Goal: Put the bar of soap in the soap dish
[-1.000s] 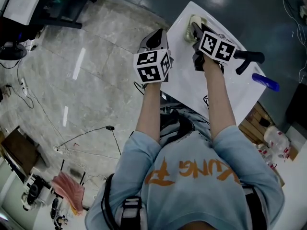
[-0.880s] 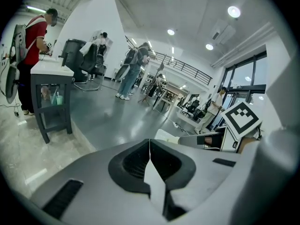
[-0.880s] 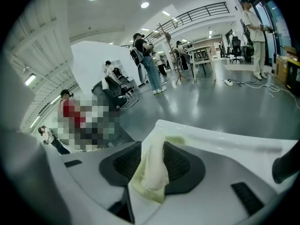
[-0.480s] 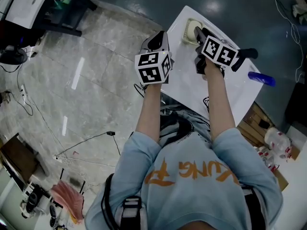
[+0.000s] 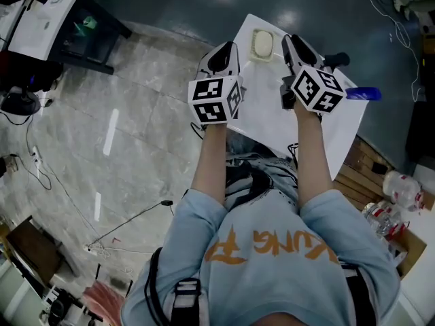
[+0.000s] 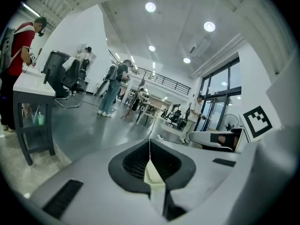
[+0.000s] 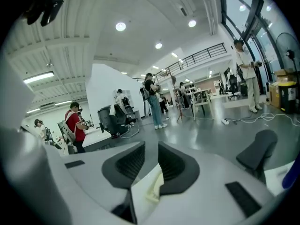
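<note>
**Both grippers raised off the table since a second ago; soap in dish**

Right gripper (image 5: 296,46): it was down at the soap dish (image 5: 253,46) a second ago and is now lifted and drawn to the dish's right, apart from it. In the right gripper view its dark pads (image 7: 176,165) stand apart with a narrow gap, closing, and nothing lies between them.

Left gripper (image 5: 223,54): it is also higher than before and hangs over the table's left edge, left of the dish. In the left gripper view its jaws meet along a thin seam, with nothing held.

Bar of soap (image 5: 263,44): cream and rounded, it lies inside the soap dish, untouched by either gripper.

Soap dish: it sits at the far edge of the white table (image 5: 272,117), between the two grippers' tips.

Other items: a black handle-like object (image 5: 336,60) and a blue object (image 5: 361,94) lie at the table's right side, beyond the right gripper.
</note>
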The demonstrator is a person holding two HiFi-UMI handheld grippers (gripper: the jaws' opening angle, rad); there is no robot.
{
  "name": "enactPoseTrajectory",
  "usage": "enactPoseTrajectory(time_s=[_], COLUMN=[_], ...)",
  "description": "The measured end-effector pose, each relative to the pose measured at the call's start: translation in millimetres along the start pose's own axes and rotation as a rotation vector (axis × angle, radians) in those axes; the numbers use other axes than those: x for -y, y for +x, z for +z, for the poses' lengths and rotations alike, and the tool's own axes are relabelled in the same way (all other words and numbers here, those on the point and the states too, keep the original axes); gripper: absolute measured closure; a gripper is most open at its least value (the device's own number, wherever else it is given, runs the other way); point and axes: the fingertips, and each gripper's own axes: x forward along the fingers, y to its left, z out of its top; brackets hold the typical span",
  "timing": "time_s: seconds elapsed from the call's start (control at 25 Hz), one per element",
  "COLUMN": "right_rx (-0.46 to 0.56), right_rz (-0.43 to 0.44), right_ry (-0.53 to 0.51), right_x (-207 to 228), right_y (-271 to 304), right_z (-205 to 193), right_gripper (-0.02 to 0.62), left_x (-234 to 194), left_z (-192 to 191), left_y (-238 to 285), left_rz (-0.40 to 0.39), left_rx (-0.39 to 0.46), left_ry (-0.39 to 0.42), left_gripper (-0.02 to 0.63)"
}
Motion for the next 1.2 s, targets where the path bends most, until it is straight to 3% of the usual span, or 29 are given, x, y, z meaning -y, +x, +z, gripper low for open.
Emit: enactPoseTrajectory(time_s=[0.36,0.68,1.0,1.2], right_rx=[0.224,0.230,0.286,0.278], right_rz=[-0.011,0.036,0.055,0.053], right_ry=[0.011,-0.084,-0.129,-0.173], right_x=[-21.4,-84.6,-107.5,-109.0], right_y=[-86.3,-80.2,-82.0,-87.1], right_z=[32.3,33.7,79.6,79.9], right_gripper=[0.551,0.557,0.557,0.557], left_x=[32.2,8.4,15.3,10.1], left_z=[15.6,38.6,98.0,100.1], left_y=[-56.3,-101.7,-118.2,-122.4], left_rz=[-0.062,-0.016,0.020,0.039], left_rx=[0.067,0.116,0.213,0.218], left_ry=[0.095,0.181,0.259,0.239], left_gripper=[0.581,0.581,0.581,0.581])
